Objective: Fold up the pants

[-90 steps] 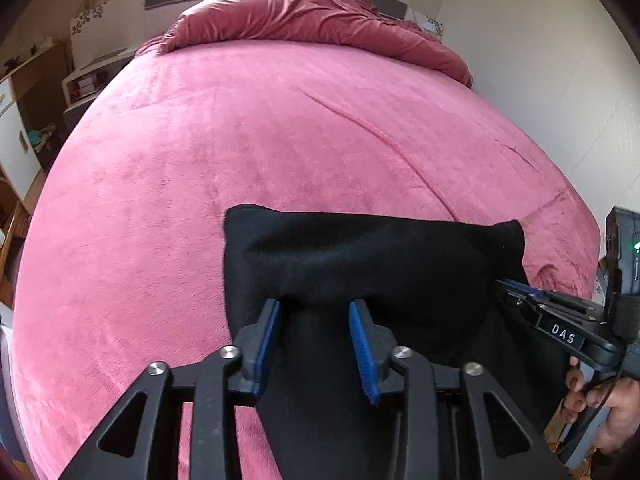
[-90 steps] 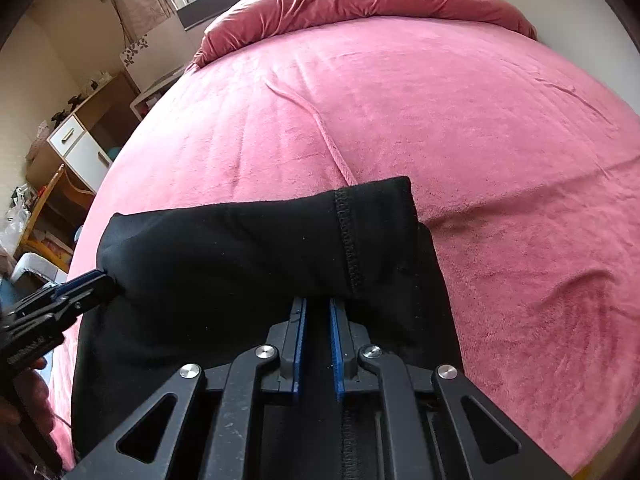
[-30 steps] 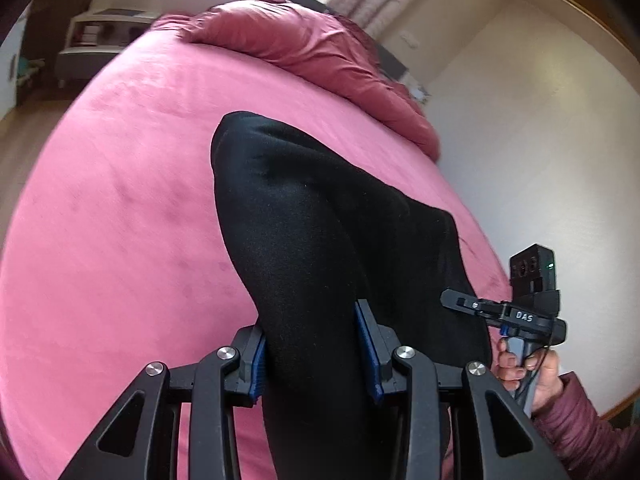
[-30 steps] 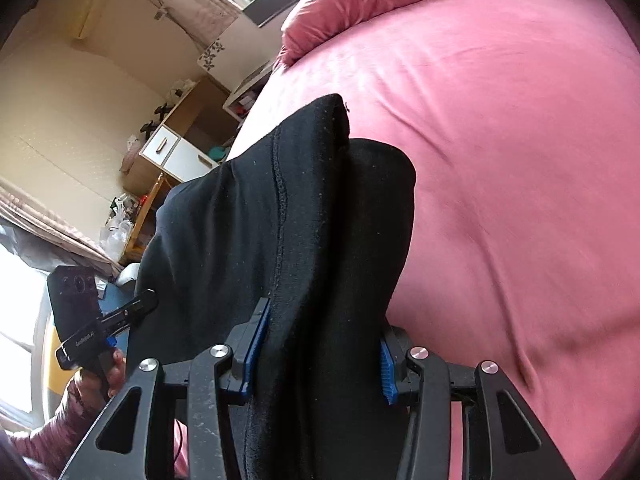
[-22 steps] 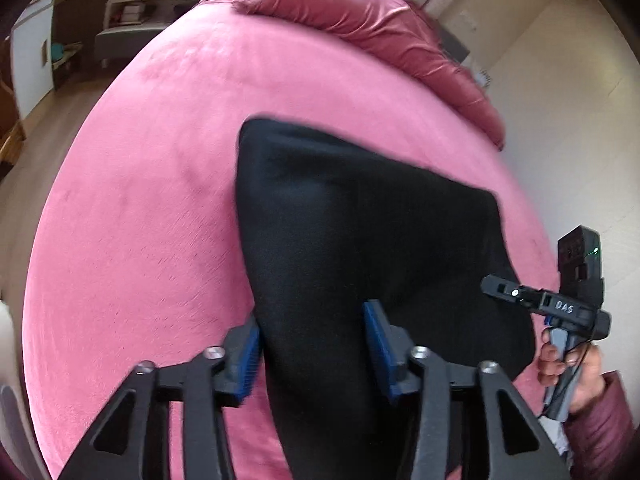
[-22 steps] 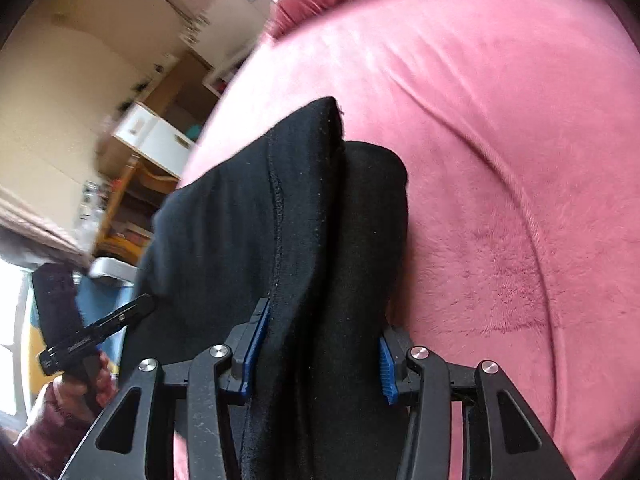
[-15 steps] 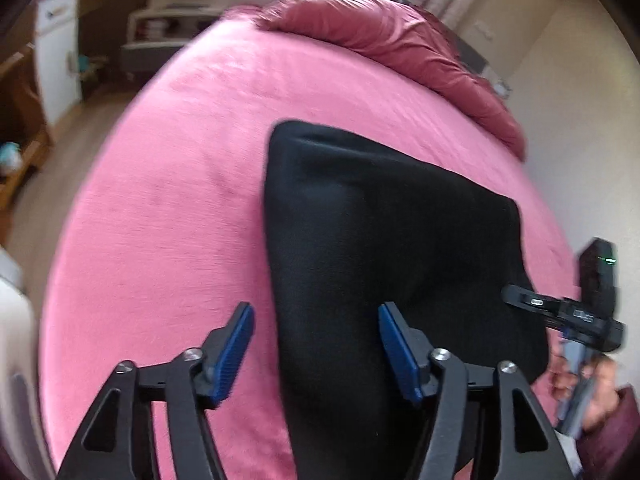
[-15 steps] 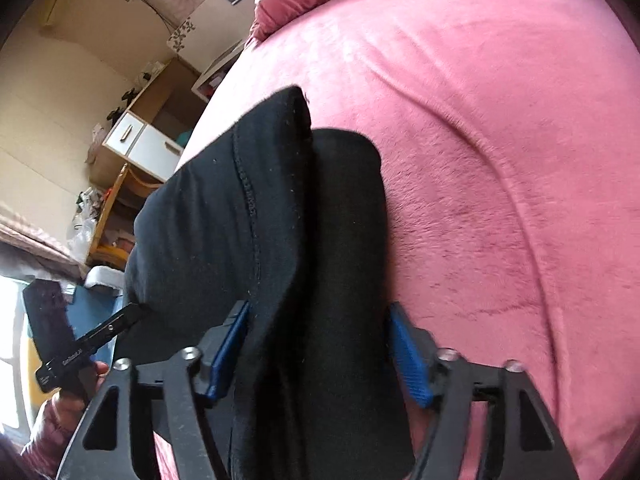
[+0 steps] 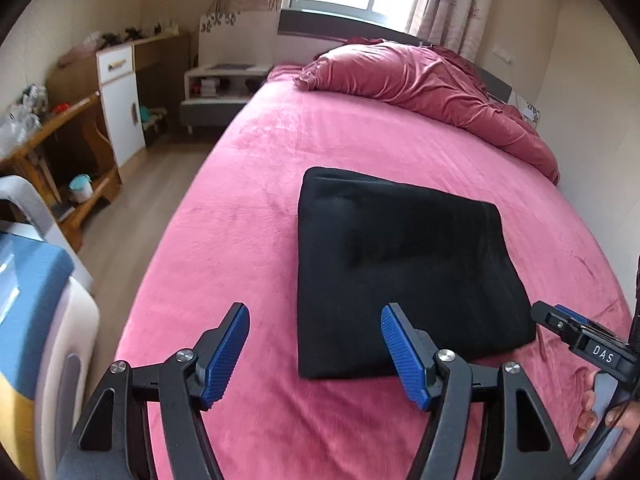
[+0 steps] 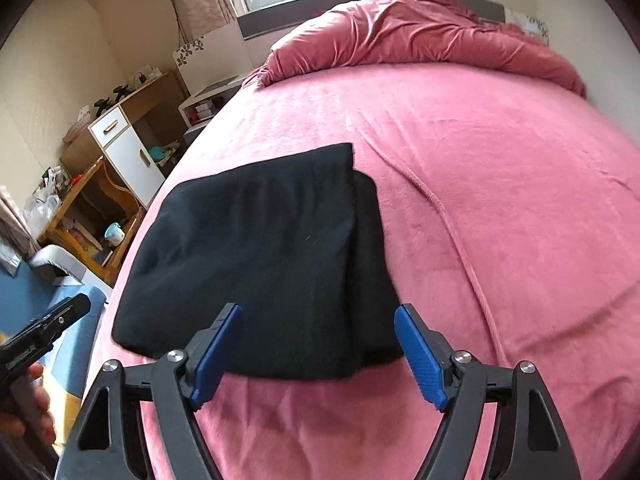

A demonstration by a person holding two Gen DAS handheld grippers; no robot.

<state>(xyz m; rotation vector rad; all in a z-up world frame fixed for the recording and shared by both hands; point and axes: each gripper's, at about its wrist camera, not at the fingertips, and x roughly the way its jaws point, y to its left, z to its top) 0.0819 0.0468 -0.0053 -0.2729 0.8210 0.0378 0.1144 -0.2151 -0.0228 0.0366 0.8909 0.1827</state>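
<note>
Left wrist view shows your left tongs spread wide and empty, your right tongs likewise, both just short of the pants folded flat on the bed, so a careless swing could snag that loose right flap and undo it.

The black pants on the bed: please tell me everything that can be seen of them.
The black pants are folded into a compact, roughly rectangular bundle of several layers, lying flat on the pink bed cover. The fabric looks soft, matte and fairly thick. In the right wrist view a lower layer sticks out along the right side, and a stitched hem runs near that edge. Neither the left gripper nor the right gripper touches them; both are open.
</note>
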